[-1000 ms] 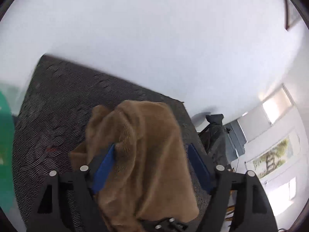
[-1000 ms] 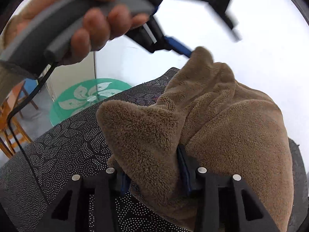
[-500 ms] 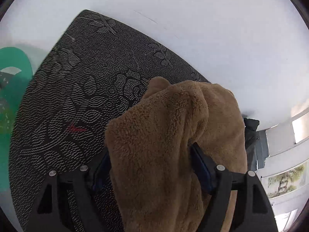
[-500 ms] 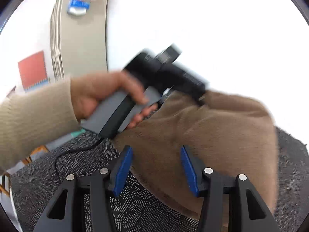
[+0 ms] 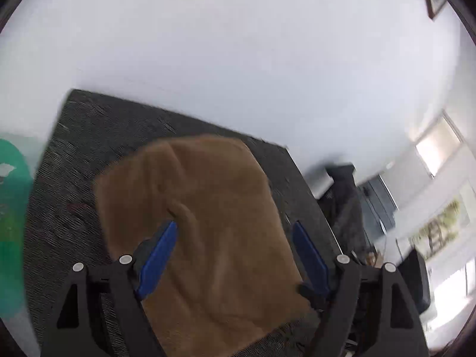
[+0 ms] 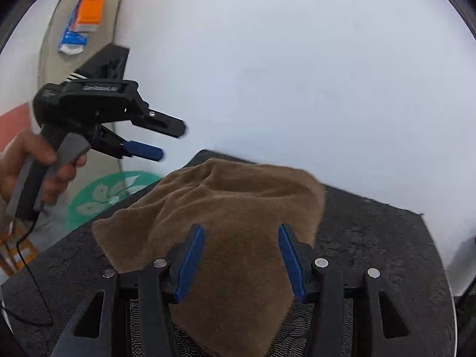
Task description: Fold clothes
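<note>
A brown fleece garment (image 5: 202, 208) (image 6: 238, 208) lies in a folded heap on the dark patterned table (image 5: 77, 148) (image 6: 374, 238). My left gripper (image 5: 235, 224) hovers over it with its blue pads (image 5: 157, 255) wide apart and still opening; nothing is pressed between them. In the right wrist view a hand (image 6: 26, 160) holds the left gripper (image 6: 172, 141) in the air, left of the garment, with empty jaws. My right gripper (image 6: 241, 227) is above the near part of the garment, open, its pads clear of the fleece.
A round green floor mat (image 6: 110, 196) (image 5: 12, 223) with a white flower lies beyond the table's left edge. A wooden chair (image 6: 12, 253) and a black cable (image 6: 23, 255) are at the left. Dark clothing (image 5: 342, 196) hangs off the right corner. A white wall is behind.
Both grippers have let go of the garment, which had been bunched up in their jaws and now lies flatter on the table. The left gripper drew away to the left; the right one rose.
</note>
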Motion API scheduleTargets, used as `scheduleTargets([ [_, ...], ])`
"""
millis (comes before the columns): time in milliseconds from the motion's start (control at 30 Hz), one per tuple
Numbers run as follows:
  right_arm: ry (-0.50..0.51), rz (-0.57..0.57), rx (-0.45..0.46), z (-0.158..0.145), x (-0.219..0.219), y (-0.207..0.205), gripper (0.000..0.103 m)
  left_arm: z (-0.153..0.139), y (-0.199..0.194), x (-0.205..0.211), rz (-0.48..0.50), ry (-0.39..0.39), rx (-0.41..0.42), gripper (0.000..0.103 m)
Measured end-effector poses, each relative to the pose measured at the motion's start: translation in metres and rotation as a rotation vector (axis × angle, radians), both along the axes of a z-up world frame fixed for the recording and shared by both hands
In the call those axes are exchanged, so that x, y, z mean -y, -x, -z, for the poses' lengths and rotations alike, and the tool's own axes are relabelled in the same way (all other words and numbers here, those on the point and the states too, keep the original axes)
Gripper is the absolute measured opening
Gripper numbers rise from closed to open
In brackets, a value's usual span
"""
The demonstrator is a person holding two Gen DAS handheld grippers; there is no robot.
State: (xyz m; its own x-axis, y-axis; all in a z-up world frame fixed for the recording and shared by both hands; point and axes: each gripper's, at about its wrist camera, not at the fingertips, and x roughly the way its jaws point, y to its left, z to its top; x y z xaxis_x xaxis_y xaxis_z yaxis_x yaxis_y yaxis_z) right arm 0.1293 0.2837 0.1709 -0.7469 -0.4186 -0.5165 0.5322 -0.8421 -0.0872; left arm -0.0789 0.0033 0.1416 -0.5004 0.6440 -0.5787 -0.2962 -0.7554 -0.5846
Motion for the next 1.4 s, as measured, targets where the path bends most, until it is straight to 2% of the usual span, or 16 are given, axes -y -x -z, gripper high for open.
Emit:
scheduleTargets([
  [100,-0.074,-0.072,0.070,0.011,0.012,-0.007,0.054,0.037,-0.004,-0.018,-0.003,0.054,0.082,0.083],
  [133,-0.110,-0.081,0.086,0.023,0.011,-0.004,0.054,0.038,-0.009,-0.018,-0.012,0.069,0.099,0.083],
  [167,-0.124,-0.088,0.093,0.031,0.008,-0.003,0.054,0.048,-0.010,-0.015,-0.018,0.068,0.117,0.083],
  [200,-0.134,-0.097,0.103,0.039,0.004,-0.002,0.055,0.057,-0.010,-0.011,-0.017,0.031,0.127,0.082],
  [300,-0.097,-0.122,0.143,0.046,-0.008,0.004,0.055,0.072,-0.003,-0.010,-0.019,-0.005,0.103,0.082],
  [433,-0.080,-0.134,0.185,0.042,-0.007,0.013,0.055,0.069,-0.004,-0.025,-0.005,0.078,0.058,0.082],
  [567,-0.068,-0.152,0.193,0.038,-0.015,0.012,0.057,0.064,-0.005,-0.023,-0.029,0.026,0.068,0.082],
  [700,0.024,-0.153,0.254,0.028,-0.023,0.033,0.065,0.042,-0.009,-0.025,-0.057,0.039,0.016,0.084],
  [767,0.071,-0.098,0.203,0.018,-0.024,0.048,0.081,0.028,-0.005,-0.029,-0.058,0.043,-0.029,0.085],
  [867,0.060,-0.014,0.129,-0.004,-0.029,0.066,0.083,0.015,0.018,-0.036,-0.107,0.083,-0.054,0.086],
  [1000,0.025,0.046,0.110,-0.024,-0.029,0.107,0.083,0.025,0.033,-0.043,-0.101,0.055,-0.002,0.086],
  [1100,0.040,0.047,0.159,-0.026,-0.023,0.145,0.083,0.042,0.030,-0.050,-0.119,0.121,-0.004,0.086],
  [1233,0.038,-0.013,0.264,-0.015,-0.006,0.175,0.083,0.063,0.033,-0.041,-0.145,0.120,0.041,0.086],
  [1333,0.053,-0.082,0.357,0.002,0.014,0.198,0.083,0.065,0.031,-0.037,-0.135,0.143,0.024,0.086],
  [1400,0.027,-0.081,0.397,0.014,0.022,0.206,0.083,0.069,0.031,-0.035,-0.128,0.153,0.016,0.086],
])
